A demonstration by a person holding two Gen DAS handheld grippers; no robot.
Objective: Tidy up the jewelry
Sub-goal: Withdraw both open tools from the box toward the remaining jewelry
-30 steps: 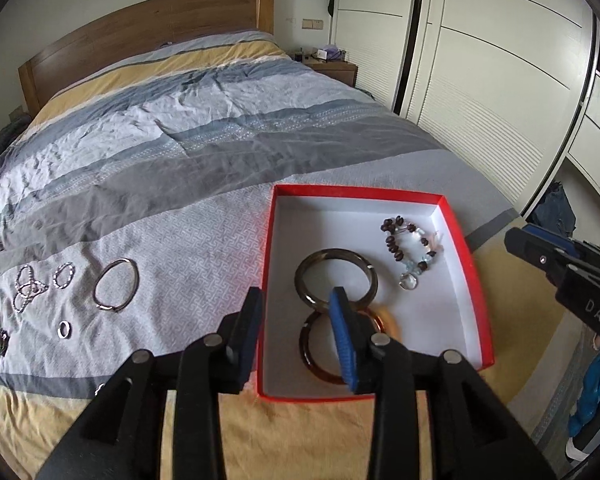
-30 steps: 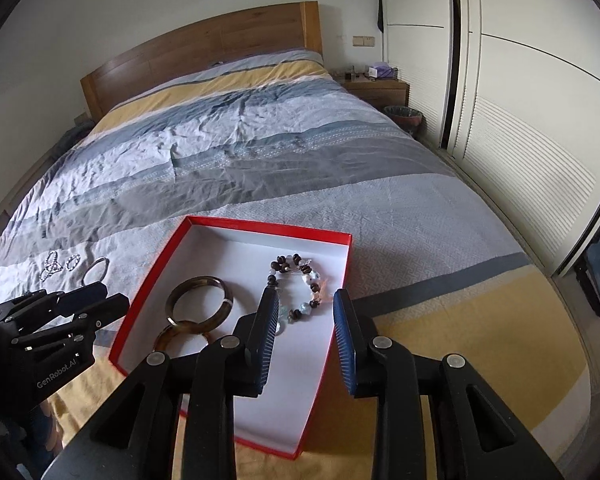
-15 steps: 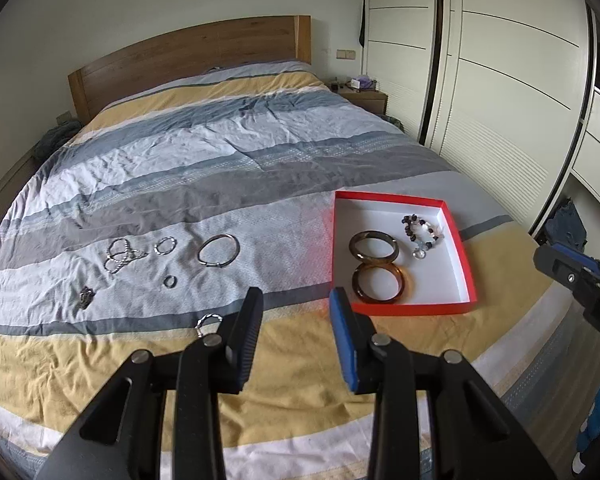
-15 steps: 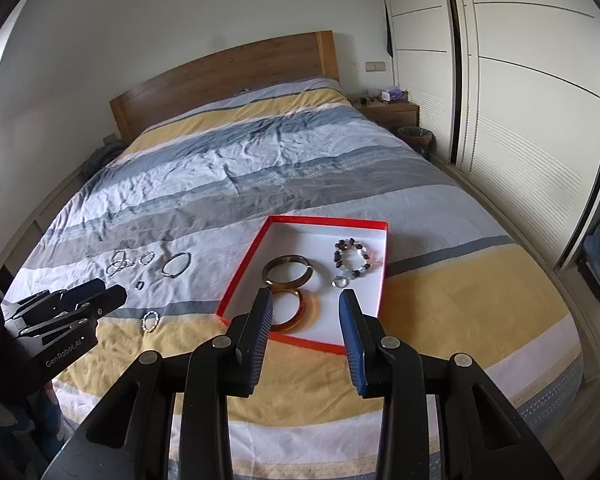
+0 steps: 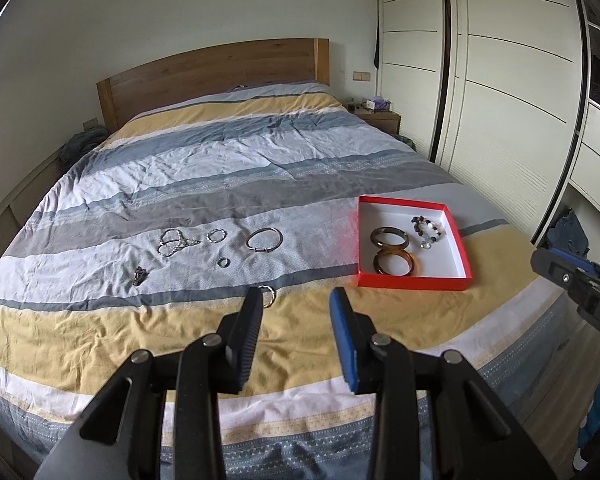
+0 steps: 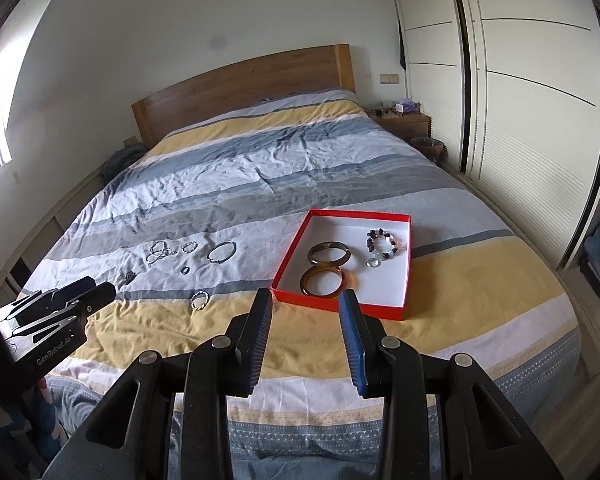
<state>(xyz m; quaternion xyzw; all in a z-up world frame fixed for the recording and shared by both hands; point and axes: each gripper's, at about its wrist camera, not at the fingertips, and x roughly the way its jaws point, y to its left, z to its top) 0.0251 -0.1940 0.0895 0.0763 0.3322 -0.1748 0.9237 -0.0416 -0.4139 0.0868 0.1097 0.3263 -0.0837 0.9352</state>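
Observation:
A red box (image 5: 458, 240) (image 6: 290, 244) with a white inside lies on the bed. It holds two brown bangles (image 5: 389, 237) (image 6: 328, 252) and a beaded bracelet (image 5: 427, 229) (image 6: 382, 242). Several silver pieces lie loose on the bedspread to its left: a silver bangle (image 5: 264, 239) (image 6: 221, 251), small rings (image 5: 223, 262) and a twisted ring (image 6: 199, 300). My left gripper (image 5: 296, 300) is open and empty, held above the bed's foot. My right gripper (image 6: 305, 300) is open and empty, in front of the box.
The striped bedspread (image 5: 220, 160) covers a wide bed with a wooden headboard (image 5: 220, 64). White wardrobe doors (image 5: 500, 80) stand along the right. A nightstand (image 6: 402, 120) sits at the far right of the headboard.
Both grippers have pulled back and up from the red box, so the whole bed and the loose pieces are now in view. Both stay open and empty.

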